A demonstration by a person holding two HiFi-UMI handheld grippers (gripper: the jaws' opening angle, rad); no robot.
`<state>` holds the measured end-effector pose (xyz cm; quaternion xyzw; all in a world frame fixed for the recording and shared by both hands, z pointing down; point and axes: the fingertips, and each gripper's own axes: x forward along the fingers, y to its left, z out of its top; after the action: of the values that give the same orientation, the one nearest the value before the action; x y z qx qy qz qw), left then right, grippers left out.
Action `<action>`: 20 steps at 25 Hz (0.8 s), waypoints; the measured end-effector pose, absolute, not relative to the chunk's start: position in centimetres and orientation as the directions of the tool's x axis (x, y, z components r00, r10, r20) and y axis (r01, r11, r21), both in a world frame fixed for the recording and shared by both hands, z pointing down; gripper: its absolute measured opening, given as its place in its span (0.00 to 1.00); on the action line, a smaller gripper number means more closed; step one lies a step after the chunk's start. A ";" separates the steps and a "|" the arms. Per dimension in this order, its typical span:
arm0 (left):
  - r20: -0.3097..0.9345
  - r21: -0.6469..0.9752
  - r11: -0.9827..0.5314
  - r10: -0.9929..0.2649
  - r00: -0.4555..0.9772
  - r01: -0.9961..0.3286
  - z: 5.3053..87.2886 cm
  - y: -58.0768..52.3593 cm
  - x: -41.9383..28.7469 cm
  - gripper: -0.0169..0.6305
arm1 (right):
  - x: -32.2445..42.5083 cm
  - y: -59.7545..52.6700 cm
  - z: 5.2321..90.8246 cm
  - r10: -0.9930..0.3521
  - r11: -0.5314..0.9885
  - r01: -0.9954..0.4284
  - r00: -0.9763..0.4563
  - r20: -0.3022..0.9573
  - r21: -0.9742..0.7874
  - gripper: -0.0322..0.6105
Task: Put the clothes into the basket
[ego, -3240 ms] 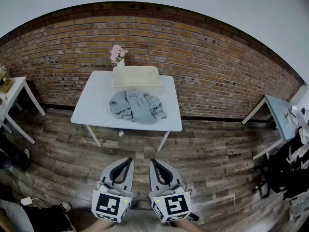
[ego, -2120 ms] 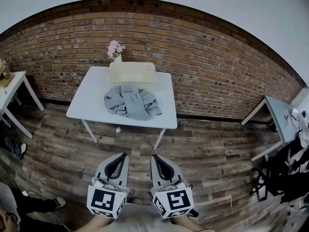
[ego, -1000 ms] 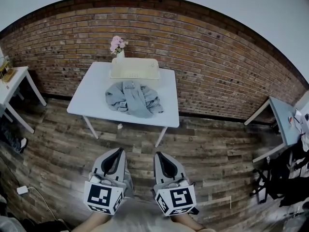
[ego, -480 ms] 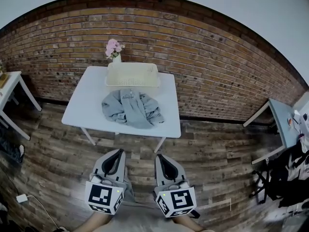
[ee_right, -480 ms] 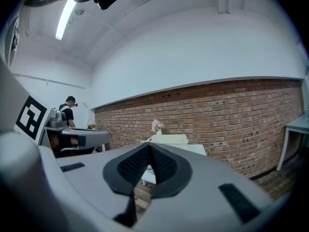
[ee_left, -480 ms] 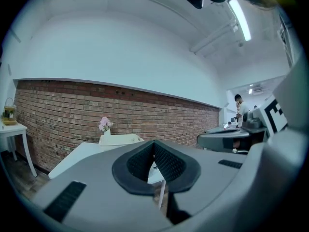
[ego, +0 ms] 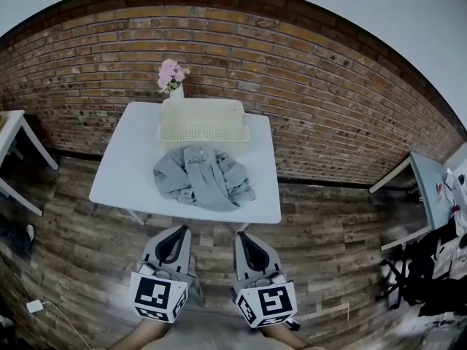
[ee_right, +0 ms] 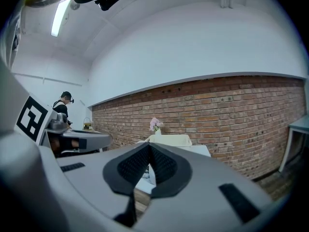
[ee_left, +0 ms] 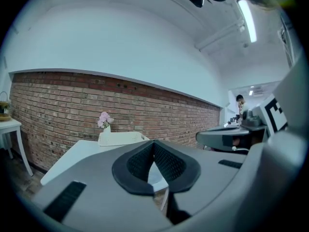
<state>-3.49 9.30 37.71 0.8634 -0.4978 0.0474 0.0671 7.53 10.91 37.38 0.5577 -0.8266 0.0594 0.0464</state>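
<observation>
A crumpled grey garment (ego: 203, 187) lies on the white table (ego: 124, 168), toward its near edge. Behind it, against the brick wall, stands a cream plastic basket (ego: 202, 120) that looks empty; the same basket (ee_left: 120, 137) (ee_right: 172, 140) shows small in both gripper views. My left gripper (ego: 180, 231) and right gripper (ego: 240, 236) hang side by side just short of the table's near edge, pointing at it, both shut with nothing between their pads. The garment is hidden behind the jaws in the gripper views.
A vase of pink flowers (ego: 173, 77) stands at the basket's back left corner. Other white tables stand at the far left (ego: 11, 126) and right (ego: 423, 177). A person (ee_right: 63, 103) stands in the background of the room. Wooden floor surrounds the table.
The table, garment and basket have drawn nearer and larger in the head view. Both grippers have kept their shut, side-by-side pose and now reach almost to the table's edge.
</observation>
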 end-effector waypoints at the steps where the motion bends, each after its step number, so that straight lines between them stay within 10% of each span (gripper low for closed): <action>1: 0.154 0.071 -0.499 -0.850 0.504 -0.864 37.8 8.6 -3.6 0.03 | 7.4 10.2 37.4 -0.917 0.367 -0.929 -0.370 0.147 -0.047 0.06; 20: 0.245 0.129 -0.581 -0.767 0.593 -0.804 39.9 -4.7 -5.0 0.03 | 4.9 -2.3 38.7 -0.920 0.314 -0.948 -0.318 0.232 -0.052 0.06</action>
<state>-4.98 -4.69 39.93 0.8853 -0.4435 0.0813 0.1133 4.94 -2.33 38.75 0.5787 -0.8067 0.0894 0.0794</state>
